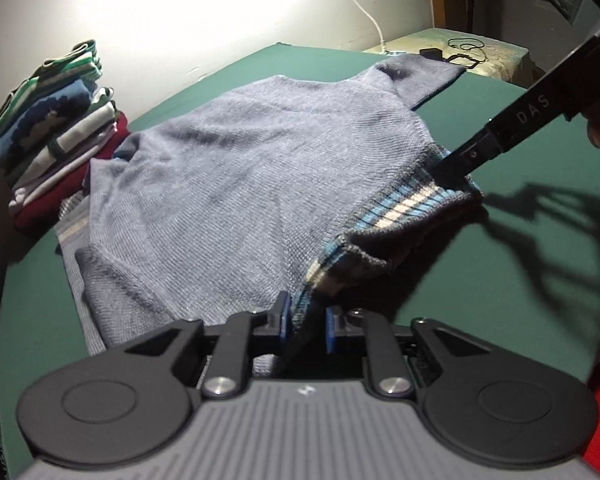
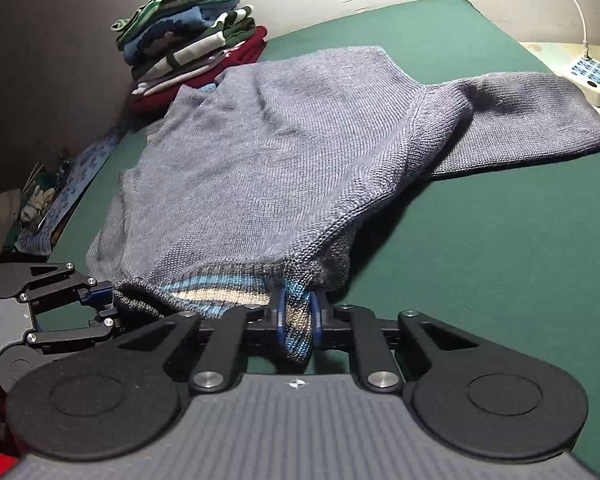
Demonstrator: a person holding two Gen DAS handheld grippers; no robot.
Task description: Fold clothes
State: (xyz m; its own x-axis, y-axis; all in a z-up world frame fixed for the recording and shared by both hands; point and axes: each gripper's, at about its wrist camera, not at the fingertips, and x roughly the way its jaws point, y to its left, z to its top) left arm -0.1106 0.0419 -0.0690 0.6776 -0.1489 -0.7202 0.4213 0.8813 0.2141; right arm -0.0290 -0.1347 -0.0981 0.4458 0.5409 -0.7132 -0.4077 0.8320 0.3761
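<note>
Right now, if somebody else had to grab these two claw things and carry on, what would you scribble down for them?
Left claw: shut on the sweater's striped hem.
Right claw: shut on the same hem, further along; the stretch between them is lifted.
Sweater: grey-blue knit, spread on the green table, one sleeve out to the side.
Folded pile: stacked at the far corner by the wall, touching the sweater's far edge.
Done: earlier clothes folded and stacked.
Left: this sweater shows no fold yet; probably carry the hem toward the collar, tuck the sleeves, then stack it.
</note>
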